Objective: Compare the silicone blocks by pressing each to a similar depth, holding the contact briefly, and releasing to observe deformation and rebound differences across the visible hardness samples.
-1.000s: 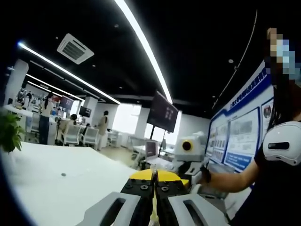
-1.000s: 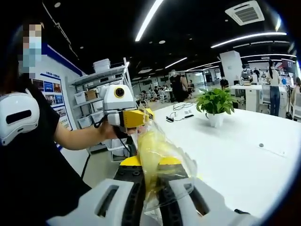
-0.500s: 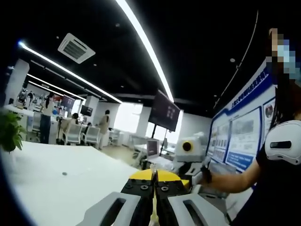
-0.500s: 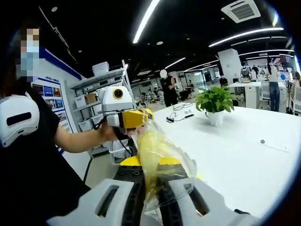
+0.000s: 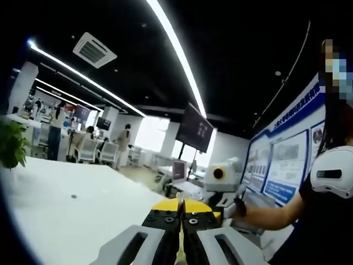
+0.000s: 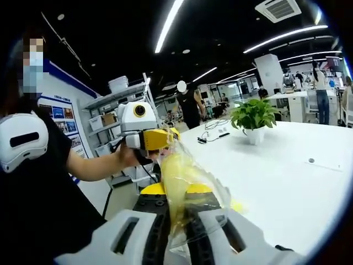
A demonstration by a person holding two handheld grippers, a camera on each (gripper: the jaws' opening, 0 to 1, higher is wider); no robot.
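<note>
A crinkled clear plastic bag (image 6: 190,190) with yellow contents stands stretched in the air above the white bench (image 6: 276,182), both hand-held grippers clamped on its edges.

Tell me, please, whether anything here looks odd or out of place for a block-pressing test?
Yes: both claws hold a clear plastic bag with something yellow inside, stretched in the air between the right claw and left claw, well above the white table. No block is being pressed.
</note>
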